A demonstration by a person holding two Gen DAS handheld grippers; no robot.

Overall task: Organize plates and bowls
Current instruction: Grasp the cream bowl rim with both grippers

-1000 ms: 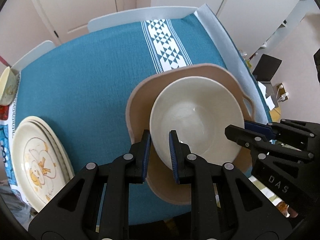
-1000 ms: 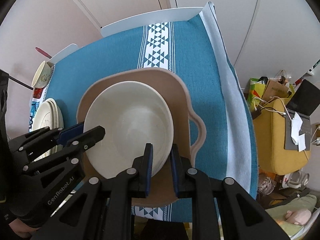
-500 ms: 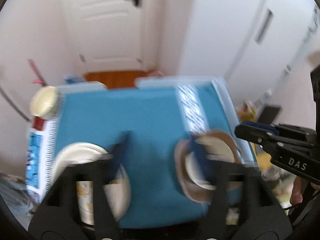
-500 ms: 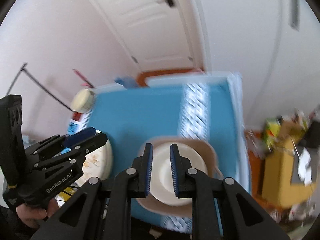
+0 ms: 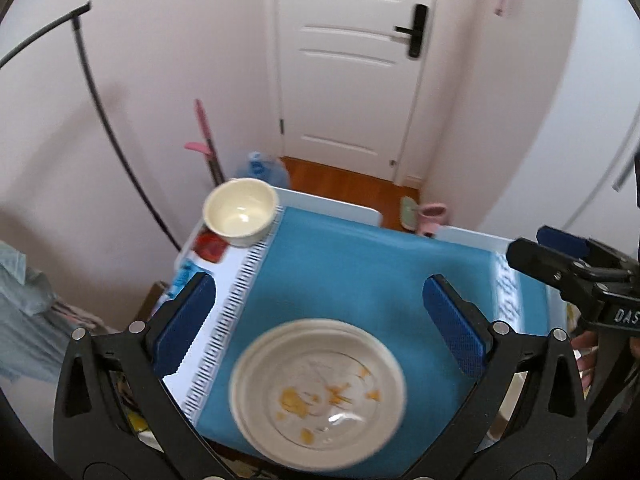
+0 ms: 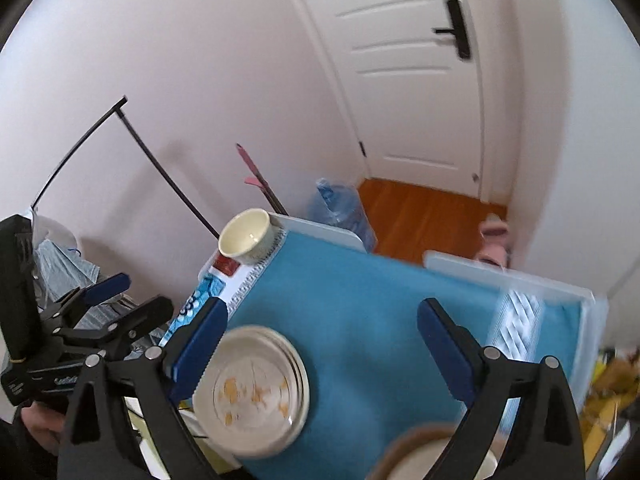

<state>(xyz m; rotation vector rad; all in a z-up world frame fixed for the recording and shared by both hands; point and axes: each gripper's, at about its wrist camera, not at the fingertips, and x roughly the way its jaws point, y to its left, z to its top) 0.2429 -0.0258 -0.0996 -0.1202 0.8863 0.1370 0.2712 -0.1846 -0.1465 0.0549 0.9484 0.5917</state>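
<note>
Both jaws stand spread and empty; the left hand-held gripper (image 5: 320, 320) hovers directly over the stack of plates (image 5: 318, 390) at the counter's (image 5: 352, 264) near edge, nearer than the right hand-held gripper (image 6: 320, 344); the small bowl (image 5: 240, 212) sits well apart at the far left corner.

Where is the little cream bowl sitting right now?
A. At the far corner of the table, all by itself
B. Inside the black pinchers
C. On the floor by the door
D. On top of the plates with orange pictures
A: the little cream bowl stands alone at the far left corner of the table, well apart from the stack of plates near the front edge, and neither gripper is touching it.
</note>
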